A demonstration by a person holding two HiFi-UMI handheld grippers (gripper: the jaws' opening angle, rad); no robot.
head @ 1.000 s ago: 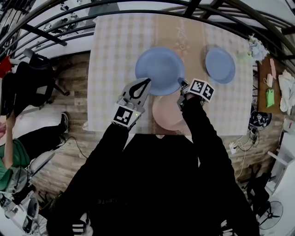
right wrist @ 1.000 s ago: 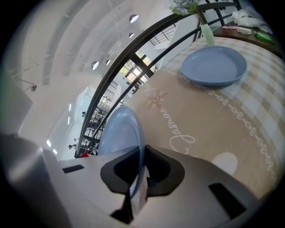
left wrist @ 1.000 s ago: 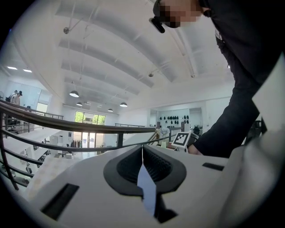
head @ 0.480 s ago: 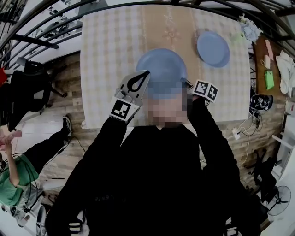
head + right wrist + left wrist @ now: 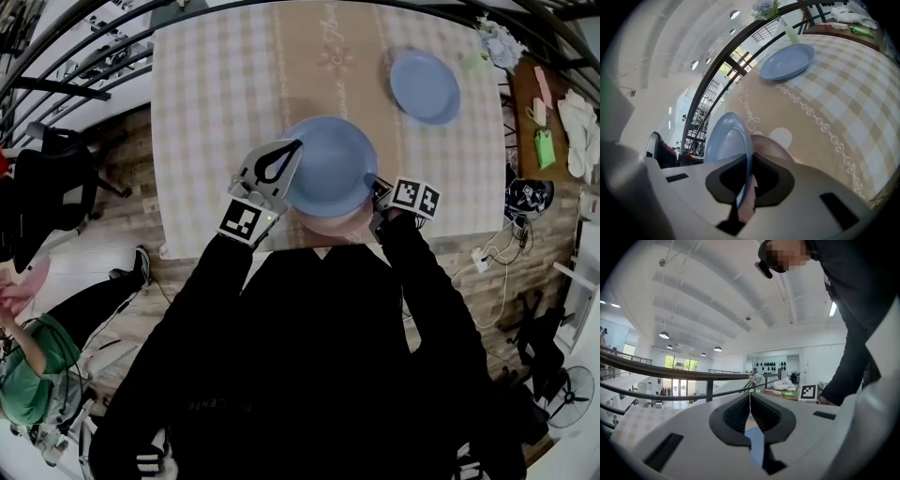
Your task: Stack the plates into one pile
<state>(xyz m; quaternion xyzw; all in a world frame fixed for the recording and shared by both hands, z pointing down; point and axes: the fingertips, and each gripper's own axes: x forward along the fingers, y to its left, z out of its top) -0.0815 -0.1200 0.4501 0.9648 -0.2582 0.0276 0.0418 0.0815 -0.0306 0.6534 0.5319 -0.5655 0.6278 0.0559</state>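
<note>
A large blue plate [image 5: 330,164] hangs tilted just above a pink plate [image 5: 330,226] at the near edge of the checked table [image 5: 216,112]. My left gripper [image 5: 297,144] is shut on the plate's left rim; in the left gripper view a strip of blue shows between its closed jaws [image 5: 750,401]. My right gripper [image 5: 372,181] is shut on the right rim. In the right gripper view the large blue plate [image 5: 724,140] stands edge-on between the pads, with the pink plate [image 5: 772,144] beside it. A smaller blue plate [image 5: 424,86] lies at the far right, also seen in the right gripper view [image 5: 787,62].
A beige runner [image 5: 323,66] crosses the table's middle. A vase of flowers [image 5: 495,42] stands at the far right corner. A side table [image 5: 544,112] with small items is to the right, a black chair [image 5: 52,187] to the left. A person in green [image 5: 28,366] sits lower left.
Both grippers have brought the large blue plate toward the near edge, from beyond the pink plate to right over it, so it now covers most of it.
</note>
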